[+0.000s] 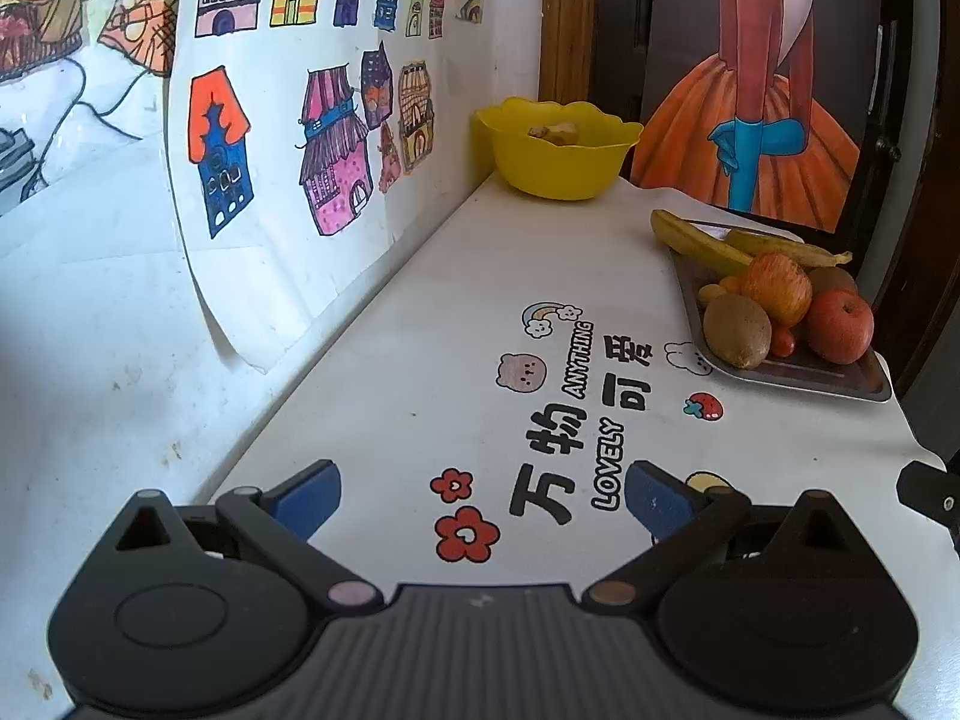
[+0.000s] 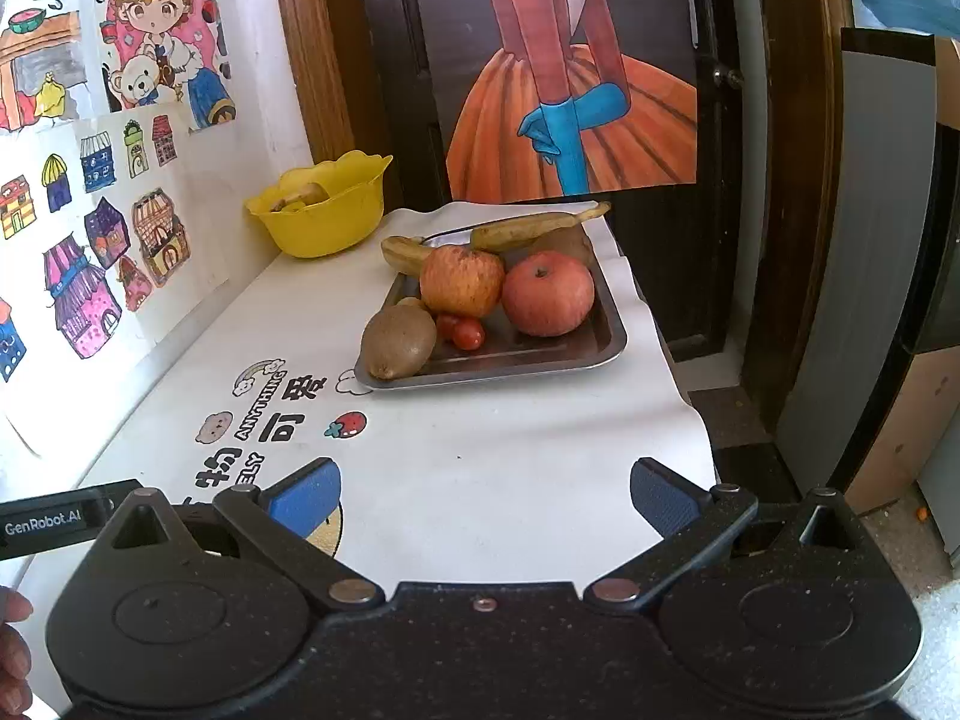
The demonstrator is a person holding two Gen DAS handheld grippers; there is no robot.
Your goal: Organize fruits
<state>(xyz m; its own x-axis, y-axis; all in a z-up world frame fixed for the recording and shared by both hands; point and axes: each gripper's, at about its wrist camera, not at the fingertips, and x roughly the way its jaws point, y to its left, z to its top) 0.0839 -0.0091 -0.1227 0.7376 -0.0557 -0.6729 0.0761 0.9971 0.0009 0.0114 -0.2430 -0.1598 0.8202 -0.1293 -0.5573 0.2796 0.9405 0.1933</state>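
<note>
Both grippers [image 1: 483, 495] [image 2: 486, 495] spread wide, empty

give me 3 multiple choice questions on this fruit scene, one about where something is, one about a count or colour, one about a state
1. Where does the kiwi nearest the camera lie?
A. in the yellow bowl
B. at the near left corner of the metal tray
C. on the bare tablecloth

2. How many apples are on the tray?
A. one
B. two
C. four

3. What state are the two grippers in?
A. both open and empty
B. both shut on fruit
C. one holds a banana

Answers:
1. B: the kiwi sits against the near left rim of the metal tray, far from the yellow bowl.
2. B: two apples rest side by side.
3. A: the left gripper and right gripper show spread fingers with only tablecloth between them.
</note>
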